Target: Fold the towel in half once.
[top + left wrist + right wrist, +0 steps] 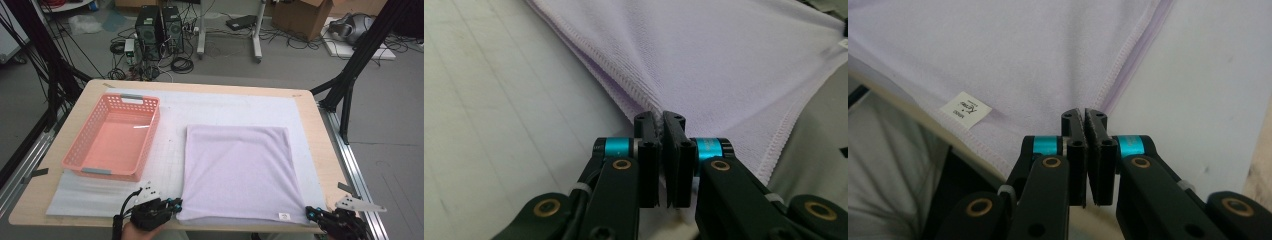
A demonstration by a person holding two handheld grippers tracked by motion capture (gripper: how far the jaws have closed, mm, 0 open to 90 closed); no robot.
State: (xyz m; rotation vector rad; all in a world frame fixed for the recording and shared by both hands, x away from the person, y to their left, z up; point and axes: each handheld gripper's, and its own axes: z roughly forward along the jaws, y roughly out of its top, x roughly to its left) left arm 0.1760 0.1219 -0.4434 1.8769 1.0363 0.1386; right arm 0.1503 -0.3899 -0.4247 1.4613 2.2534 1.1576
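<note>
Inspecting the surface (310, 107), we find a lilac towel (240, 170) lying flat on a white mat (220, 107), right of a pink basket (114, 135) and apart from it. The left gripper (176, 202) has its jaws closed on the towel's near left corner; in the left gripper view (663, 116) the hemmed fabric bunches between them. The right gripper (311, 214) has its jaws closed on the near right corner, and in the right gripper view (1084, 112) the fabric puckers there, near a small white label (966, 110). We note both corners rest low at the surface's near edge.
</note>
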